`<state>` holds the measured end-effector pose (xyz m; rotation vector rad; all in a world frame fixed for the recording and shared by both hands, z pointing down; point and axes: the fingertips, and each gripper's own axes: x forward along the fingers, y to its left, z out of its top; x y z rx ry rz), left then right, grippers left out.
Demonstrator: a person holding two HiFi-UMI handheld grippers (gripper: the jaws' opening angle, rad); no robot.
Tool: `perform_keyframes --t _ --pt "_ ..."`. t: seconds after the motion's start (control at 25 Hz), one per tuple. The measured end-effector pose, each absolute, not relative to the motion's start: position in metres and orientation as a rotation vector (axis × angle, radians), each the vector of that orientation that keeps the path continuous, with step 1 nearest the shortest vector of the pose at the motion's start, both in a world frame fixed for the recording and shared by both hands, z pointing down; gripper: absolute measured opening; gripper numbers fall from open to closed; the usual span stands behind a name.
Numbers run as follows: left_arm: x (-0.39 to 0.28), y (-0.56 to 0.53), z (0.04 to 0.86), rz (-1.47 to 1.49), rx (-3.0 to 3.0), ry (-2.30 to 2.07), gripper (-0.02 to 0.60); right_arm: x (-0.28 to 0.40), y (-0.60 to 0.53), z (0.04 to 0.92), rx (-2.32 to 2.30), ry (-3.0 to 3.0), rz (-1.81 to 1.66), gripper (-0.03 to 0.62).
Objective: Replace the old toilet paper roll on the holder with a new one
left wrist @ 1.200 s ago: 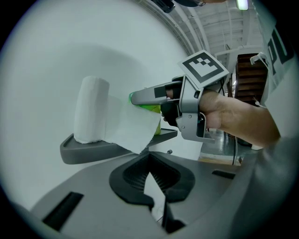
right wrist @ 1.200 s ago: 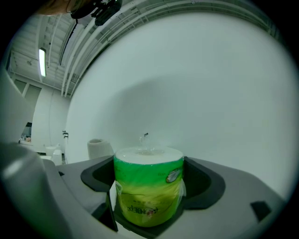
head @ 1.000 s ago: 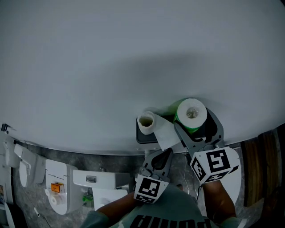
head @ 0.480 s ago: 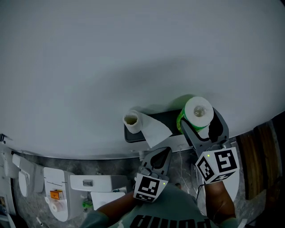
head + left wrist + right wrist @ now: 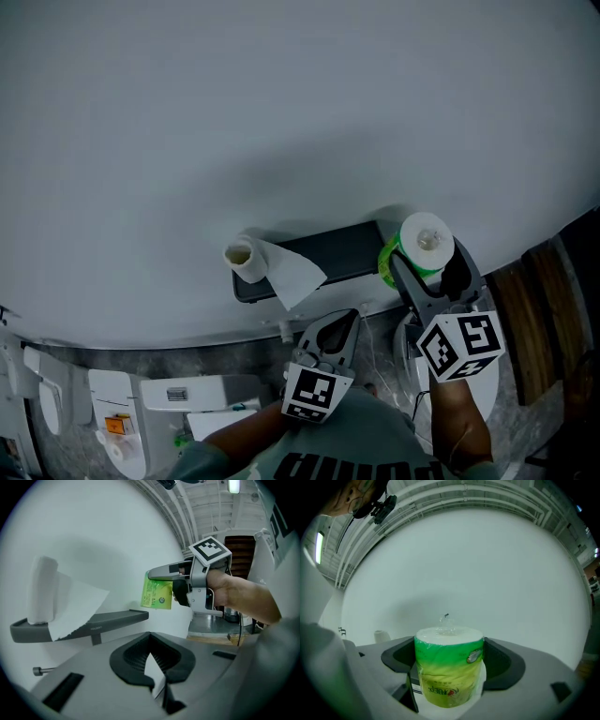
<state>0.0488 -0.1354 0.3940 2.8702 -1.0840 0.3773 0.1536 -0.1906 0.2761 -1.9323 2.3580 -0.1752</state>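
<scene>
Old roll: a nearly used-up white toilet paper roll point(image 5: 242, 255) stands upright on the left end of the shelf. A loose white sheet point(image 5: 292, 272) hangs from it over the front edge.
Shelf: a dark grey flat holder shelf point(image 5: 339, 251) is fixed to the pale grey wall point(image 5: 281, 112). The rest of its top is bare.
Left claw: the left gripper point(image 5: 347, 321) is below the shelf, not touching it. Its two jaws are together. A thin white sliver shows between them, and I cannot tell what it is.
Right claw: the right gripper point(image 5: 451, 656) has its jaws squeezed on the new roll, one on each side.
New roll: the white toilet paper roll in green plastic wrap point(image 5: 427, 239) is upright, just beside the right end of the shelf and near the wall.
Far right: a brown wooden panel point(image 5: 539, 309).
</scene>
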Motion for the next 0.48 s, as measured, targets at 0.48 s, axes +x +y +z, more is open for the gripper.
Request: perform_keyframes --t 0.48 --pt "0.064 -0.132 0.411 0.429 2.849 -1.075 0.005 0.204 -0.189 0.325 -1.945 2.188 -0.424 0.428"
